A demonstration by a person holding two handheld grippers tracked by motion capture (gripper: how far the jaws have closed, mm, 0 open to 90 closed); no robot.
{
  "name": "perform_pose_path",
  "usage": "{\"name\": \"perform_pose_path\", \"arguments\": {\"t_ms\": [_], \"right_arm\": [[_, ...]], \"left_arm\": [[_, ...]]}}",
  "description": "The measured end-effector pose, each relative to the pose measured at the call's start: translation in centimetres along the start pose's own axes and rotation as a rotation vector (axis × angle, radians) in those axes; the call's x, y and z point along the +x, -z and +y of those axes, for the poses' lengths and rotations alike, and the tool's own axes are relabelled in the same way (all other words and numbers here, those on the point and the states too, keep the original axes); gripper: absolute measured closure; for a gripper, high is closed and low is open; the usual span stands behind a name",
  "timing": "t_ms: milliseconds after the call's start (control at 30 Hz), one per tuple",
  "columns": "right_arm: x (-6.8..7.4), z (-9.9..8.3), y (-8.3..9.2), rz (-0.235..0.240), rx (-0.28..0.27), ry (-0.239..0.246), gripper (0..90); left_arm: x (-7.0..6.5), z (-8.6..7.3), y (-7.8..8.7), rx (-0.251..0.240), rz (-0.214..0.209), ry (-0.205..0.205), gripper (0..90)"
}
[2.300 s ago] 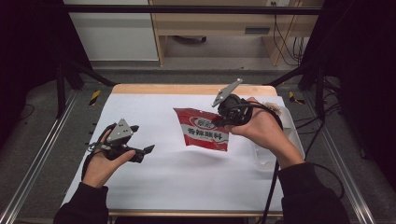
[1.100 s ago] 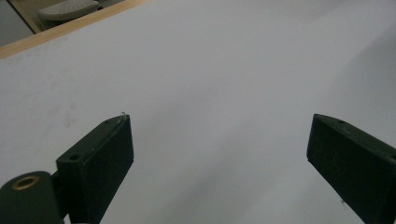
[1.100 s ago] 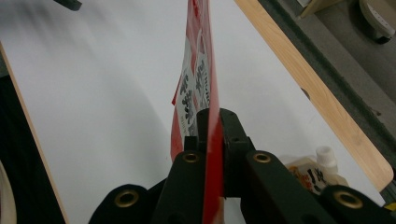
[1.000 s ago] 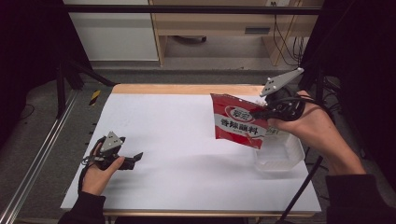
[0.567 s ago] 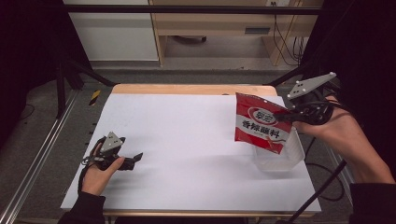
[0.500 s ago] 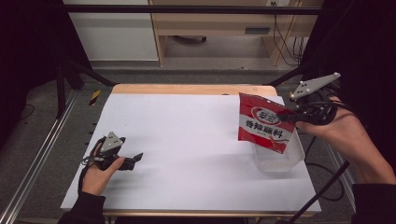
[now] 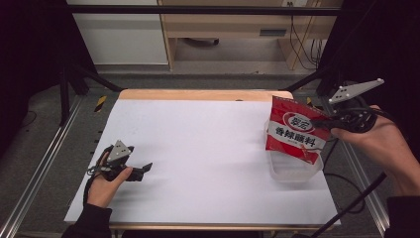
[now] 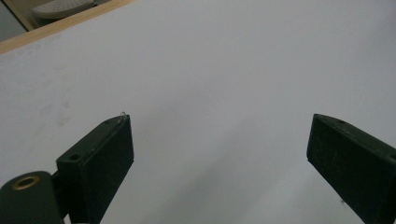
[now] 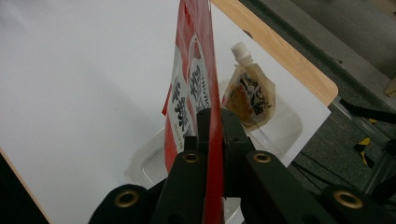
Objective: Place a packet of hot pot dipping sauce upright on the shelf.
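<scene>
A red sauce packet (image 7: 296,131) with white lettering hangs upright over a clear plastic container (image 7: 295,171) at the table's right edge. My right gripper (image 7: 317,120) is shut on the packet's edge; in the right gripper view the packet (image 9: 192,88) stands pinched between the black jaws (image 9: 214,140). A small spouted pouch (image 9: 247,91) with brown contents lies inside the container (image 9: 144,163). My left gripper (image 7: 143,168) rests on the white table near the front left, held by a hand. Its jaws stand wide open (image 8: 219,154) over bare white table with nothing between them.
The white table surface (image 7: 198,148) has a wooden strip (image 7: 198,94) along its far edge. Metal frame rails (image 7: 44,163) run along both sides. Cables (image 7: 346,198) trail off the right edge near the container.
The right hand has carried the red packet from the table's middle to the right, now above the clear container. The left hand has drawn back toward the front left and stayed there.
</scene>
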State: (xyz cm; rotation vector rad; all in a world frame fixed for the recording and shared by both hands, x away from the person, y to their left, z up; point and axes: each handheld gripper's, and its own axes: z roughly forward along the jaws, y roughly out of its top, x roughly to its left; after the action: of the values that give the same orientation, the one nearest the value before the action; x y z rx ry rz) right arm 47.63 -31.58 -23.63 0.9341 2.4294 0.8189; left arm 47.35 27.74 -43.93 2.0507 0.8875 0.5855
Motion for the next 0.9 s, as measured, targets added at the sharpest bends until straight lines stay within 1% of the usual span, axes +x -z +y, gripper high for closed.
{"name": "perform_pose_path", "arguments": {"t_ms": [167,267,367,400,900], "right_arm": [[-0.5,-0.7,0.0,-0.023,0.002,-0.013,89.6],[-0.8,-1.1,-0.1,-0.028,0.011,-0.021,89.6],[-0.9,-1.4,-0.3,-0.026,0.014,-0.027,89.6],[-0.9,-1.7,-0.6,-0.024,0.016,-0.034,89.6],[-0.7,-3.4,-2.9,0.007,0.023,-0.076,89.5]], "left_arm": [[-0.1,0.0,-0.1,0.003,-0.004,-0.002,7.3],[-0.1,0.0,-0.1,0.007,-0.007,-0.007,7.4],[-0.2,0.0,-0.2,0.009,-0.007,-0.007,7.4],[-0.3,0.0,-0.3,0.009,-0.011,-0.008,7.3],[-0.4,0.0,-0.4,0.021,-0.018,-0.019,7.4]]}}
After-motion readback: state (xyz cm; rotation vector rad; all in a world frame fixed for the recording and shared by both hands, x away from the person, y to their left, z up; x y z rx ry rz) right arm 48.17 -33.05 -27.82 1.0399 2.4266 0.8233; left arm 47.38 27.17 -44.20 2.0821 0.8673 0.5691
